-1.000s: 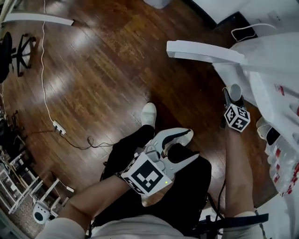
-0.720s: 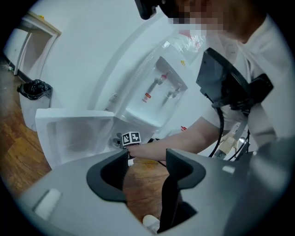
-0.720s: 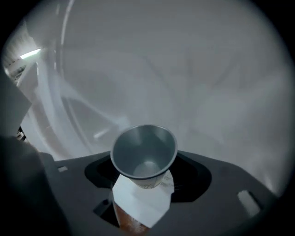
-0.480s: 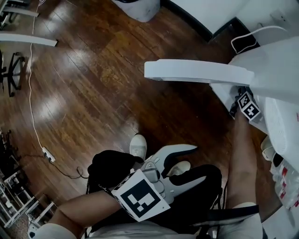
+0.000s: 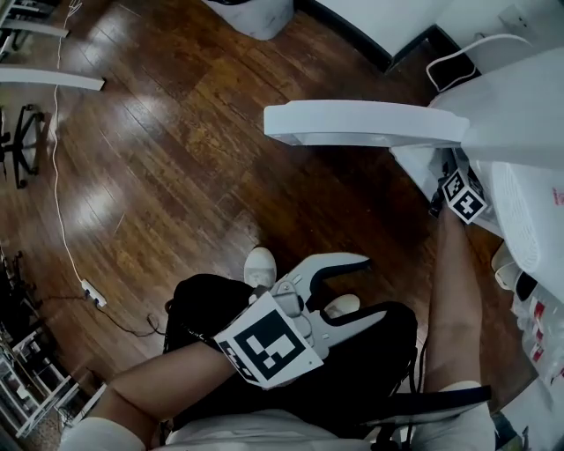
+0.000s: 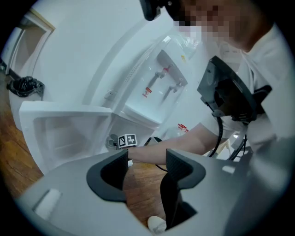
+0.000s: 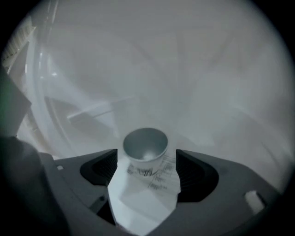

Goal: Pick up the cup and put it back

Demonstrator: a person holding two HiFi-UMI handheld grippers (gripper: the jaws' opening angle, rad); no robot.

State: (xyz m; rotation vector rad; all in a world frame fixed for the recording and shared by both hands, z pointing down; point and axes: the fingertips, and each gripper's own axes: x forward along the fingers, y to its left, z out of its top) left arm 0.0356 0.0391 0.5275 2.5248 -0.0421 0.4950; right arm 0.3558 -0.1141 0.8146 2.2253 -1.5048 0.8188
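Note:
In the right gripper view a white paper cup [image 7: 145, 147] with print on its side sits between the two dark pads of my right gripper [image 7: 146, 168]. Its open mouth points away from the camera. The jaws are opening, and a narrow gap shows at the left pad. In the head view my right gripper [image 5: 451, 172] reaches under a white ledge at the right; its marker cube shows and the cup is hidden. My left gripper [image 5: 370, 286] rests over the person's lap, open, with nothing between its fingers [image 6: 146, 161].
A long white ledge [image 5: 361, 123] juts out over the wooden floor [image 5: 194, 158]. A white water dispenser [image 6: 161, 87] stands behind the right arm. A white bin [image 5: 256, 13] is at the top, and a power strip with its cable [image 5: 92, 293] lies at the left.
The right gripper has moved up and away, going under the white ledge, so the cup at its tip no longer shows in the head view. The left gripper has stayed over the lap.

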